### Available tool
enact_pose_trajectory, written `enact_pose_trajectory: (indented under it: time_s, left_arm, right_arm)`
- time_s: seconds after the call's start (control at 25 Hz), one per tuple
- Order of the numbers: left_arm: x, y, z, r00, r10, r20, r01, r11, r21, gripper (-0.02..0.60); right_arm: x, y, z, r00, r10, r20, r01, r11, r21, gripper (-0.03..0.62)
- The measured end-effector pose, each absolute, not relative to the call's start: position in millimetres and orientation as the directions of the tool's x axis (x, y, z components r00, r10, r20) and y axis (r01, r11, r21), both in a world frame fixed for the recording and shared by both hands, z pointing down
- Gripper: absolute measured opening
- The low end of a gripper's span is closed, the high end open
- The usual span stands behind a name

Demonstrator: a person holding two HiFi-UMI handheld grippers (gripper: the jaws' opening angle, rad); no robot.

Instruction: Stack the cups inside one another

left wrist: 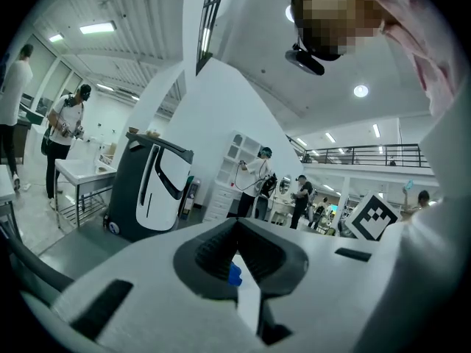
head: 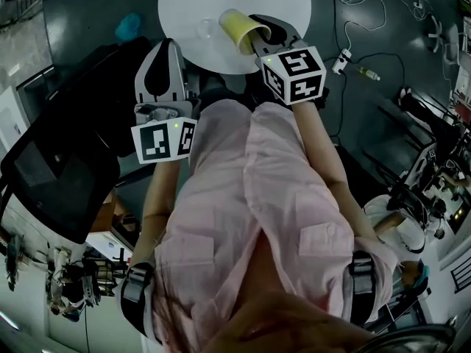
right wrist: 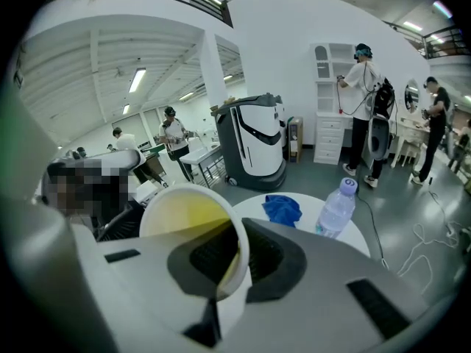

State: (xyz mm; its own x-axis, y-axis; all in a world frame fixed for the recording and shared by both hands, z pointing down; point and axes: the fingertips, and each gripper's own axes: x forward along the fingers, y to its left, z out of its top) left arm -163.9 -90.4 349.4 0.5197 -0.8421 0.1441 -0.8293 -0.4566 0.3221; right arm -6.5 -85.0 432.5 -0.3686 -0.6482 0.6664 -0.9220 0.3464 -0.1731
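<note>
Pink shirt point(head: 250, 197) fills the nearest ground of the head view. Just beyond it the left gripper point(head: 165, 57) hangs near the edge of the round white surface point(head: 294, 6), its fingers together on nothing (its own view looks out at the room). Ahead, the right gripper point(head: 256, 39) has its fingers clamped on the wall of the yellow cup point(head: 240, 29), which is tilted above the surface with its mouth leftward. Just beside that mouth sits what looks like a clear cup point(head: 206, 29), faint. Farther off lie a blue cloth point(right wrist: 282, 208) and a bottle point(right wrist: 335, 210). The step seems to be carrying. Next, the yellow cup wants righting over its partner, then lowering in.
</note>
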Motion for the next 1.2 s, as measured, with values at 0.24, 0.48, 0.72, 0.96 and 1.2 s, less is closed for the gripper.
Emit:
enact_pose_trajectory:
  time_s: [0.24,0.48,0.72,0.96,1.2]
  left_arm:
    - [-158.0,-92.6,346.6,0.53,-0.836,0.144,-0.822,-0.465,0.33,0.015]
    - [-157.5,-90.8,349.7,0.533,-0.831,0.16,-0.824,-0.466,0.322,0.015]
    - [-159.4,-90.7,352.1,0.532,-0.83,0.167,-0.824,-0.462,0.329,0.015]
    - [-166.3,-91.4,355.5,0.529,-0.831,0.171,-0.825,-0.456,0.335,0.015]
    - [-167.9,-91.3,354.6,0.526,-0.834,0.169,-0.826,-0.452,0.338,0.015]
  right_arm:
    - [-22.1,-89.8,449.7,-0.394,-0.616,0.682,-0.908,0.377,-0.184,0.037]
    - [-31.1,-88.0,468.5,-0.406,-0.582,0.705,-0.898,0.395,-0.191,0.037]
    - [-35.9,-91.2,485.1,-0.399,-0.557,0.729,-0.899,0.396,-0.19,0.037]
    - [-45.8,-91.0,499.3,-0.399,-0.528,0.75,-0.894,0.406,-0.19,0.037]
    - [-51.1,-85.1,515.7,-0.395,-0.489,0.778,-0.886,0.428,-0.181,0.037]
